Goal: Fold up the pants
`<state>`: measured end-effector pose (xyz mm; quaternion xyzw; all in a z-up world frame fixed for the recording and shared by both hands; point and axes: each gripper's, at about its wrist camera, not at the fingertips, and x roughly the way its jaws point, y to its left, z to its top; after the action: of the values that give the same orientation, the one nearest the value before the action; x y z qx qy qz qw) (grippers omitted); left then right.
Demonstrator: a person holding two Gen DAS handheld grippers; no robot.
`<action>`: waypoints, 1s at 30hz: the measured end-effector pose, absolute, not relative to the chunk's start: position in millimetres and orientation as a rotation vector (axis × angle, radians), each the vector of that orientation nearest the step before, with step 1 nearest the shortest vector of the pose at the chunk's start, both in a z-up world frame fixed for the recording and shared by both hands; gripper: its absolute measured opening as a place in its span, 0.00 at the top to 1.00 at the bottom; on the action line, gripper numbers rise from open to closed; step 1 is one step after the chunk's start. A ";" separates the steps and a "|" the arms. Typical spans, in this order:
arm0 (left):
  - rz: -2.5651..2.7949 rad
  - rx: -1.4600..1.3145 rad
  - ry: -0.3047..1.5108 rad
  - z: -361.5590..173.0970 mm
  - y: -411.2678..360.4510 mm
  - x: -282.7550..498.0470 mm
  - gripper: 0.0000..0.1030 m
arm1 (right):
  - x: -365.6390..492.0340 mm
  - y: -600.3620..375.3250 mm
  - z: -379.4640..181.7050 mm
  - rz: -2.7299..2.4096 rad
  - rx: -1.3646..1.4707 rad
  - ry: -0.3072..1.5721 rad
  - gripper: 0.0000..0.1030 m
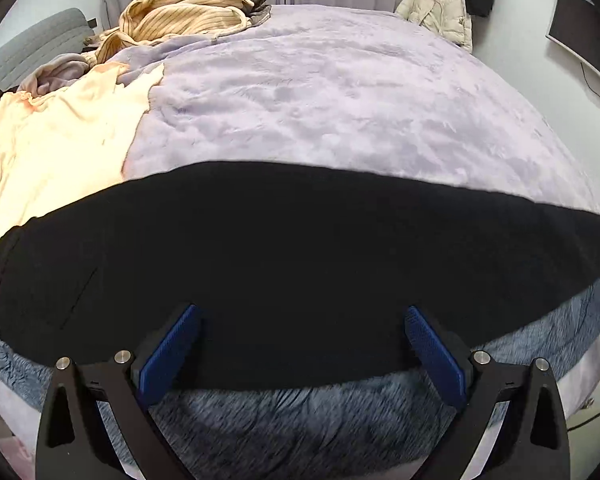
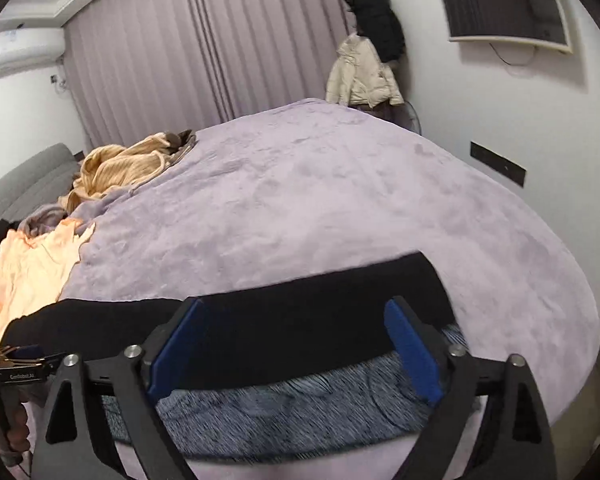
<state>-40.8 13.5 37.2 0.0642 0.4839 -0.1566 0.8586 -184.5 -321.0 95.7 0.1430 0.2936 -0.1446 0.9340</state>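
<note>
Nearest the cameras, both grippers hover with their blue-padded fingers spread wide and nothing between them: the left gripper point(image 1: 302, 314) hangs over the near long edge of the pants, the right gripper point(image 2: 296, 308) over their right-hand end. Under the near edge a strip of blue-grey fuzzy fabric point(image 1: 292, 420) shows, the turned-back underside of the bedcover or a separate layer; the fisheye blur leaves that unclear.

The black pants point(image 1: 284, 272) lie flat across the near side of the bed as one long band running left to right. Their neat outline suggests the legs are already laid one on the other, so the lengthwise fold looks done, and the end-to-end folds seem to remain.

Their left end touches a peach garment point(image 1: 60, 140), which crowds that side. Beyond the pants the lilac blanket point(image 1: 340, 100) spreads smooth and bare toward the far edge, giving ample room to fold away from the person or toward the right. A striped tan garment point(image 1: 180, 12) sits heaped at the far left corner, well apart.
</note>
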 end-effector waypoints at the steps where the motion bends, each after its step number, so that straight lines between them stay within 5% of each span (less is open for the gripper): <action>1: -0.327 0.132 1.024 34.8 8.0 -34.7 0.01 | -163.6 -311.6 94.1 -0.261 0.257 0.639 0.05; 7: -0.261 0.139 1.046 19.4 28.2 -21.9 0.01 | -105.9 -333.0 46.4 -0.318 0.248 0.899 0.05; 12: -0.247 0.163 1.033 20.9 53.7 -28.0 0.01 | -148.5 -369.9 57.1 -0.338 0.381 0.810 0.10; 22: -0.377 0.247 1.010 14.1 5.7 -79.4 0.00 | -165.5 -183.1 47.7 -0.019 0.057 0.834 0.04; 30: -0.280 0.180 0.995 26.0 76.9 -66.1 0.00 | -182.3 -235.8 40.3 -0.232 0.066 0.886 0.00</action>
<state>-66.1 76.9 26.0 0.0860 0.4752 -0.1335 0.8654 -182.3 -235.8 40.3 0.0317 0.4276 -0.1120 0.8964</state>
